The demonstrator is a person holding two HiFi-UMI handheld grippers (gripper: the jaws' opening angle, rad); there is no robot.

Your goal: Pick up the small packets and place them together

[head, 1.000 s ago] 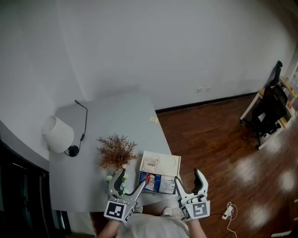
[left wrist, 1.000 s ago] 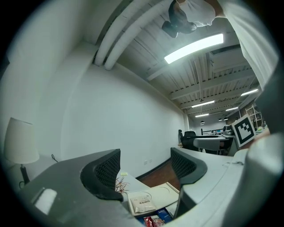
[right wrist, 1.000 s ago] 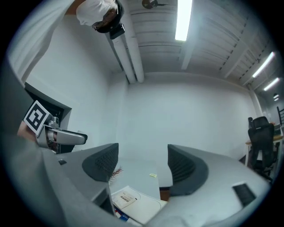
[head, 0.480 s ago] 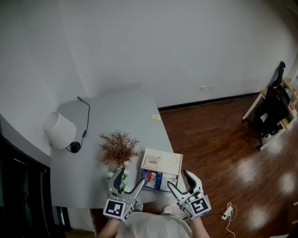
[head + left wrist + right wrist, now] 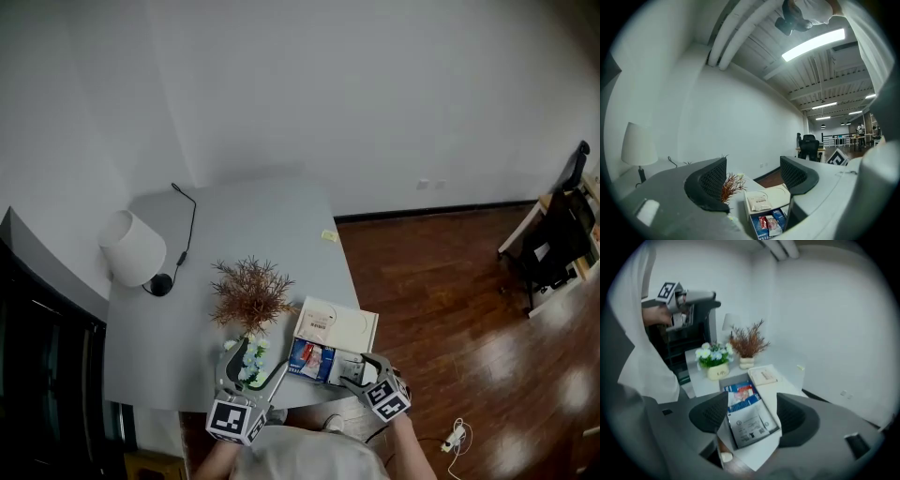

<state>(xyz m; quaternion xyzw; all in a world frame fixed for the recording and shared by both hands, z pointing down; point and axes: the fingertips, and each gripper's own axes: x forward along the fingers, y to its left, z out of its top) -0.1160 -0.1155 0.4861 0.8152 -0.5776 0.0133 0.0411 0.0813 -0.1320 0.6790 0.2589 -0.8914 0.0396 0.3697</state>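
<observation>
1. Inside the open box (image 5: 336,328): small packets (image 5: 314,359), lying flat together.
2. Over the box's near end: right gripper (image 5: 356,372), jaws apart after just narrowing, gripping nothing; the packets show beyond them.
3. Left of the box: left gripper (image 5: 255,364), jaws apart, empty.

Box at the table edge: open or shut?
Open. The box shows packets lying exposed inside, and its white lid lies flat behind it.

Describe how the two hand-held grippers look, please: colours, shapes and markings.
The left gripper and the right gripper both have pale grey bodies, two curved fingers with dark textured pads, and a white cube bearing black square markers. The person wears a pale top.
</observation>
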